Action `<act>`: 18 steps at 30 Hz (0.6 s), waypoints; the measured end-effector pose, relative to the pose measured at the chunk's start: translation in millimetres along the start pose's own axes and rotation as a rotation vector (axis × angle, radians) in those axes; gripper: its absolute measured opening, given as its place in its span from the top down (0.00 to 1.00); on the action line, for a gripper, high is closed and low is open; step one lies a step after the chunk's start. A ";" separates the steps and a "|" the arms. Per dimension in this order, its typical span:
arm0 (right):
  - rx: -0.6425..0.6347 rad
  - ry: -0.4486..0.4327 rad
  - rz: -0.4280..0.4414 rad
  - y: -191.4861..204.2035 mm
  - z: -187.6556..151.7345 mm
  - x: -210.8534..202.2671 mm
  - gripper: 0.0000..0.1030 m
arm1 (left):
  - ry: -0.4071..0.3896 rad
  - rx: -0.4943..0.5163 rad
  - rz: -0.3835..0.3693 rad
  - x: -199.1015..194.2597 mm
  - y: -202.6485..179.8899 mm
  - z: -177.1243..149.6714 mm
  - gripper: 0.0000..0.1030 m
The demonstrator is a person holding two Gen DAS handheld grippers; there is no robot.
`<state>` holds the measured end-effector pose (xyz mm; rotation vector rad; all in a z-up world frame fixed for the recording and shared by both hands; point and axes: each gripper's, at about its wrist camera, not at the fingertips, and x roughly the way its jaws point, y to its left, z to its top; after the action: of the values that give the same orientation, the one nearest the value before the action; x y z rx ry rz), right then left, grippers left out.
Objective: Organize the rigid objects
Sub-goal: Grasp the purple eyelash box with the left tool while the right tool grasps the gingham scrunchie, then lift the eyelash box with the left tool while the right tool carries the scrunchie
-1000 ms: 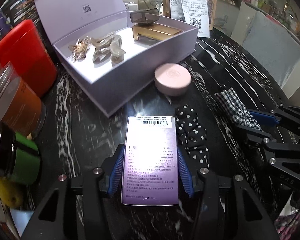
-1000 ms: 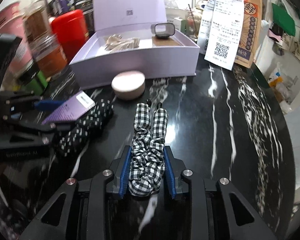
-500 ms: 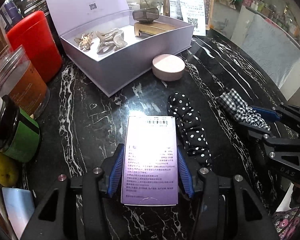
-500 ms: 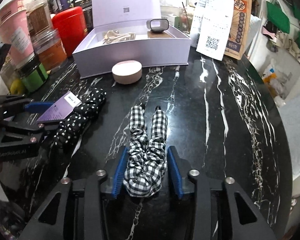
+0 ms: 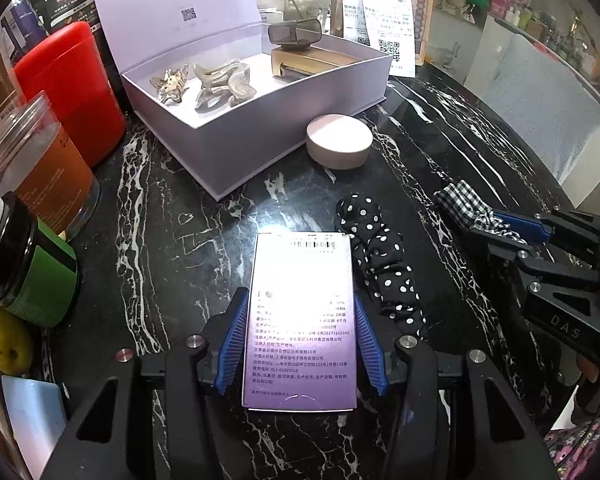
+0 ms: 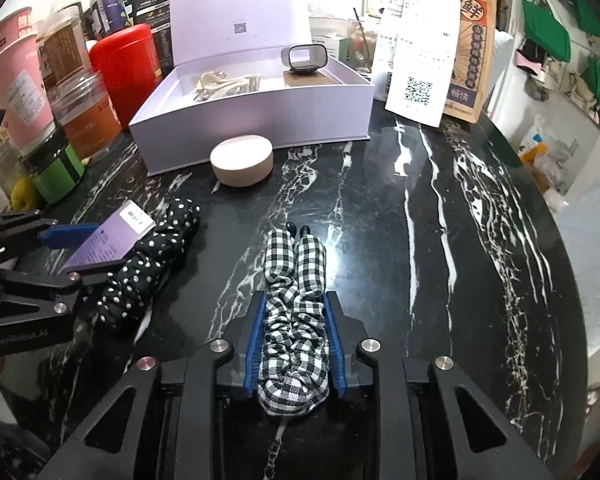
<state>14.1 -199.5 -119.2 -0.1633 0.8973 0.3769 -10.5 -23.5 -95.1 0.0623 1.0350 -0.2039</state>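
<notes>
Two grippers each pinch one thing: the left gripper [image 5: 300, 344] clamps a purple carton [image 5: 302, 320], and the right gripper [image 6: 296, 344], whose jaws have just been closing, squeezes a checked scrunchie [image 6: 294, 320]. Ahead stands the open box [image 5: 260, 136], probably their destination.

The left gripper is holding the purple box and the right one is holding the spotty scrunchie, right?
Not quite. The right gripper holds the checked scrunchie, and its jaws have just been closing on it. The spotty scrunchie lies loose on the table beside it, as the right wrist view shows. The left gripper does hold the purple box.
</notes>
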 end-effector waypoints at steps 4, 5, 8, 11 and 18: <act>0.007 0.005 0.027 1.8 0.5 -0.8 0.74 | 0.000 -0.035 -0.053 -3.3 2.9 0.1 0.51; 0.009 0.006 0.031 2.1 0.7 -1.0 0.74 | -0.003 -0.036 -0.051 -4.1 2.5 0.0 0.51; 0.010 0.010 0.027 3.9 1.6 -1.8 0.74 | -0.011 -0.037 -0.045 -6.4 2.3 -0.4 0.51; 0.013 0.007 0.028 4.8 2.7 -4.3 0.74 | -0.026 -0.040 -0.046 -10.4 3.2 0.1 0.51; -0.013 -0.019 0.020 12.9 6.2 -13.5 0.74 | -0.075 -0.030 -0.047 -19.9 2.6 7.5 0.51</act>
<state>6.1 -189.2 -104.5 -0.1628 0.8787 0.4030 -13.5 -19.3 -74.3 0.0032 0.9653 -0.2323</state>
